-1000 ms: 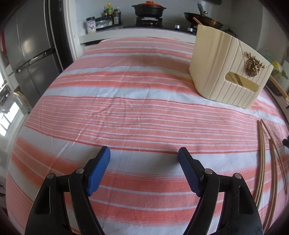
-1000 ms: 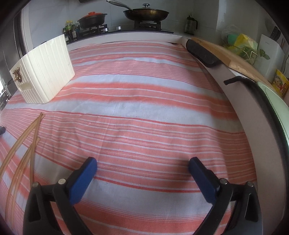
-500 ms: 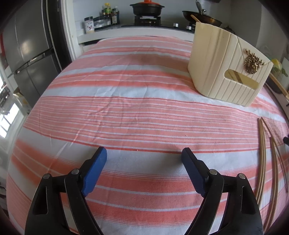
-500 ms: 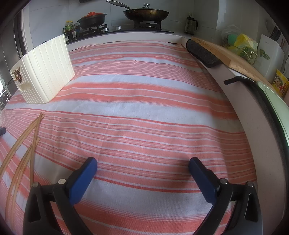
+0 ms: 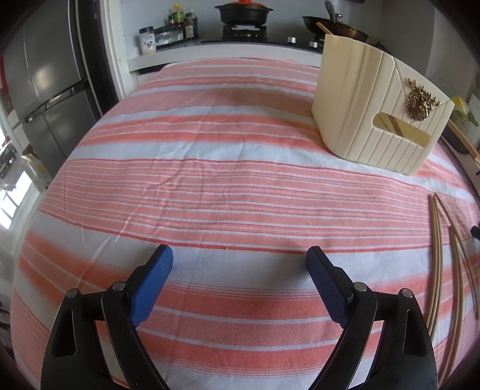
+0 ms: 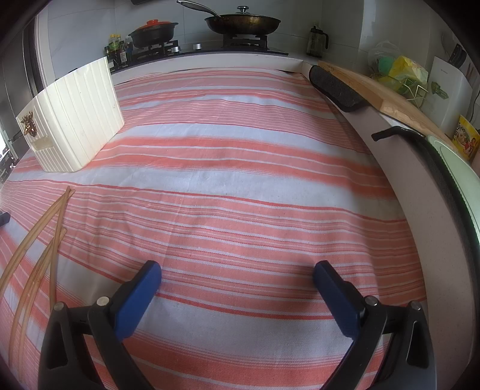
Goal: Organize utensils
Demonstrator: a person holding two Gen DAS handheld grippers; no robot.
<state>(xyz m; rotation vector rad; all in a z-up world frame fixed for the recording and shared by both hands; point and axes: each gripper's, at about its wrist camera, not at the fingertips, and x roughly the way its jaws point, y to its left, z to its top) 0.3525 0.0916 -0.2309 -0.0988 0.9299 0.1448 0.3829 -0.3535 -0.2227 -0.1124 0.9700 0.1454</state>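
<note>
Several wooden chopsticks [image 5: 436, 258] lie loose on the striped cloth, at the right edge of the left wrist view and, as chopsticks [image 6: 39, 252], at the left edge of the right wrist view. A cream ribbed holder [image 5: 378, 111] with a gold ornament stands upright beyond them; the same holder [image 6: 72, 120] shows at the far left in the right wrist view. My left gripper [image 5: 240, 258] hovers over bare cloth left of the chopsticks, its jaws opening with nothing between them. My right gripper [image 6: 237, 270] stands open over bare cloth right of the chopsticks.
A fridge [image 5: 45, 90] stands at the left. A stove counter with a pot [image 5: 243, 13] and a frying pan [image 6: 243, 22] runs along the back. A raised counter edge [image 6: 405, 186] with a wooden board [image 6: 387, 90] and a dark pad [image 6: 336, 90] borders the right.
The left gripper's blue jaws have spread wider apart. The right gripper and the chopsticks have not moved.
</note>
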